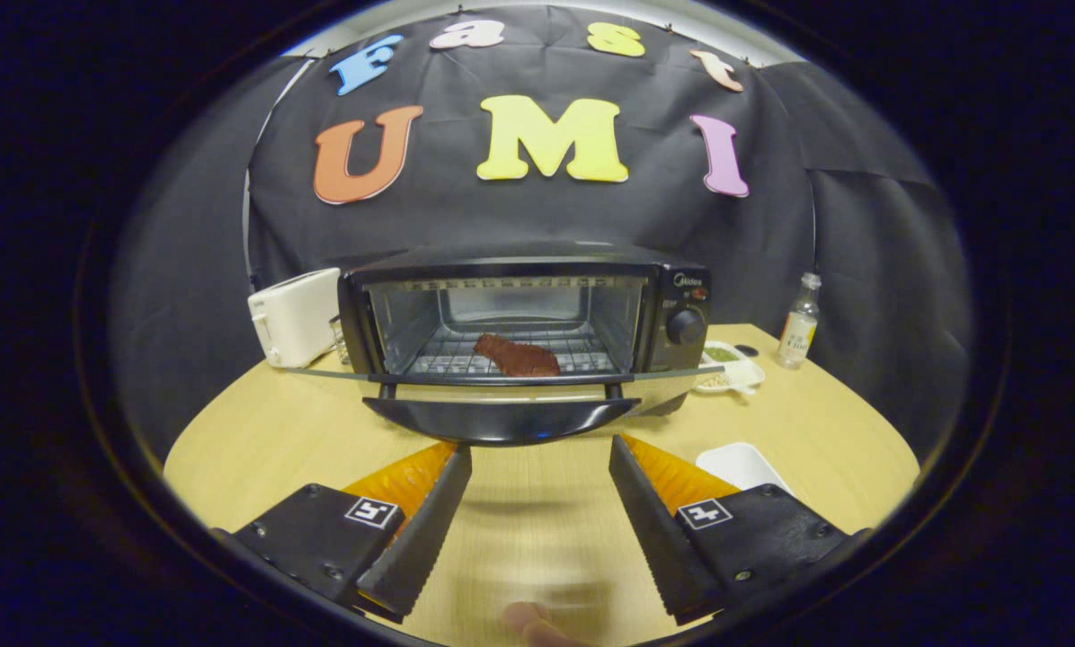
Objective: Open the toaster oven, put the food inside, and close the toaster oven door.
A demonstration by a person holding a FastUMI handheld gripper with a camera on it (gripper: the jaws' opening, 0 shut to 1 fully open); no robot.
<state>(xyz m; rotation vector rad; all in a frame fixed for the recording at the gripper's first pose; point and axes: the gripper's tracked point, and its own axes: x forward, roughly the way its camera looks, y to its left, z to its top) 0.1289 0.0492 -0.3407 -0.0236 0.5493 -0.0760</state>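
Already the meat (517,356) lay on the rack; the empty, spread gripper (537,449) should lift the door handle (500,419) squarely.

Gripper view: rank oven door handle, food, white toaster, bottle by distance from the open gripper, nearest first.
Gripper fingers open, holding nothing.
1. Door handle: just ahead of the fingers.
2. Food: on the rack inside the toaster oven.
3. White toaster, left of the oven, and bottle, far right: too close to call.
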